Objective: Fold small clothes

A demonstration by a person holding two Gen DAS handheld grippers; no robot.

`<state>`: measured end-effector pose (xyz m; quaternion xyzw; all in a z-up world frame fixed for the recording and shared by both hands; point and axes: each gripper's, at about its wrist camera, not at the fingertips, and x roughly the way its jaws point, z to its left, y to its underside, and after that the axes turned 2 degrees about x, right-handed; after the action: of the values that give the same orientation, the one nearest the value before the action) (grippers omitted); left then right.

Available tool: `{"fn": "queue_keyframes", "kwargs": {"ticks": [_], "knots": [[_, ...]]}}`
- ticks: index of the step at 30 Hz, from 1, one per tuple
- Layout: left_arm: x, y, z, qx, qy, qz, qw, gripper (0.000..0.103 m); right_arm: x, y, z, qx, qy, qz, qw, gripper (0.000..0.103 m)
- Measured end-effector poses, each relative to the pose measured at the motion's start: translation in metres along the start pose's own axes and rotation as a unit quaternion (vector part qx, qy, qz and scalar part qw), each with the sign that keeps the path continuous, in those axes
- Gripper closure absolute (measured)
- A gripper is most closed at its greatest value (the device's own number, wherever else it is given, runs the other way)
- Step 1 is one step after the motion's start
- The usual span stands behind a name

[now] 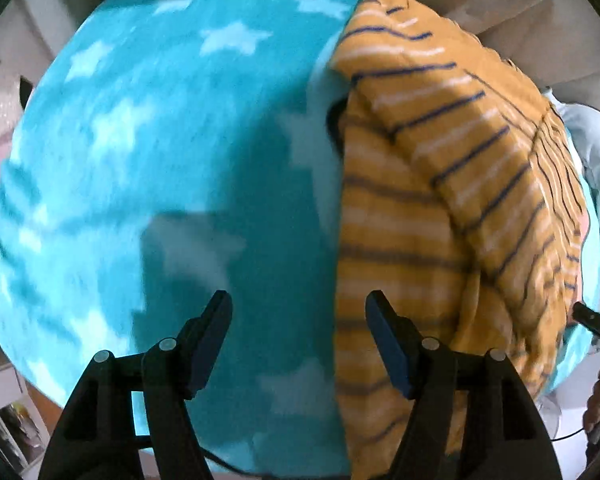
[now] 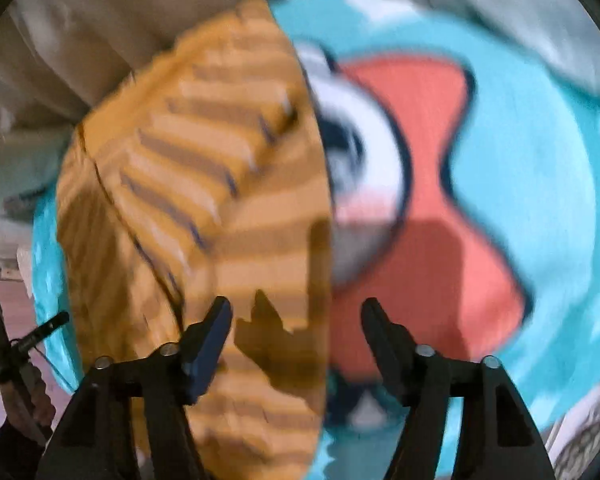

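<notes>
a: item: striped mustard garment (image 1: 440,184), folded, on teal star blanket (image 1: 148,152); straight fold edge facing the bare blanket.
b: grippers?
a: left gripper (image 1: 298,340) jaws apart, empty, straddling that edge; right gripper (image 2: 296,340) likewise apart, empty, over the opposite edge beside the red-and-white print (image 2: 416,168).
b: hazards?
a: likely a pinch catching the blanket with the garment; or taking one layer only, undoing the fold; blurred views make aim uncertain.
</notes>
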<state>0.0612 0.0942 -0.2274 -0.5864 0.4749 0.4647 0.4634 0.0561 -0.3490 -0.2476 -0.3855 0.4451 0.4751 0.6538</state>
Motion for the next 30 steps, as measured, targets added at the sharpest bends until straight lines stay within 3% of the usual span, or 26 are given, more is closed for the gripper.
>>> {"fn": "queue_keyframes", "kwargs": {"ticks": [5, 10, 14, 18, 20, 24, 27, 28, 29, 30], "knots": [[-0.001, 0.048, -0.008, 0.026, 0.03, 0.024, 0.9989, 0.035, 0.008, 0.041, 0.0, -0.012, 0.024, 0.012, 1.0, 0.041], [0.009, 0.088, -0.013, 0.005, 0.049, 0.053, 0.9974, 0.053, 0.018, 0.066, 0.012, -0.004, -0.015, 0.047, 0.999, 0.046], [-0.002, 0.118, -0.007, -0.028, 0.057, 0.041, 0.9971, 0.056, 0.03, 0.082, 0.016, -0.023, -0.006, 0.058, 0.998, 0.052], [-0.004, 0.134, -0.01, -0.035, 0.062, 0.046, 0.9964, 0.056, 0.034, 0.093, 0.014, -0.023, -0.025, 0.055, 0.998, 0.053], [0.003, 0.145, -0.017, -0.034, 0.047, 0.056, 0.9967, 0.057, 0.034, 0.096, 0.017, -0.026, -0.038, 0.057, 0.997, 0.064], [0.005, 0.159, -0.032, -0.06, 0.066, 0.054, 0.9945, 0.057, 0.039, 0.102, 0.022, -0.04, -0.034, 0.059, 0.997, 0.072], [0.01, 0.176, -0.037, -0.052, 0.049, 0.062, 0.9956, 0.058, 0.031, 0.105, 0.014, -0.035, -0.04, 0.06, 0.997, 0.075], [0.011, 0.179, -0.042, -0.045, 0.044, 0.06, 0.9962, 0.058, 0.026, 0.114, 0.008, -0.035, -0.041, 0.06, 0.997, 0.081], [0.012, 0.184, -0.047, -0.037, 0.032, 0.057, 0.9972, 0.062, 0.022, 0.119, 0.002, -0.04, -0.04, 0.063, 0.996, 0.088], [0.014, 0.183, -0.054, -0.026, 0.021, 0.057, 0.9978, 0.087, 0.023, 0.121, 0.007, -0.053, -0.03, 0.062, 0.996, 0.089]]}}
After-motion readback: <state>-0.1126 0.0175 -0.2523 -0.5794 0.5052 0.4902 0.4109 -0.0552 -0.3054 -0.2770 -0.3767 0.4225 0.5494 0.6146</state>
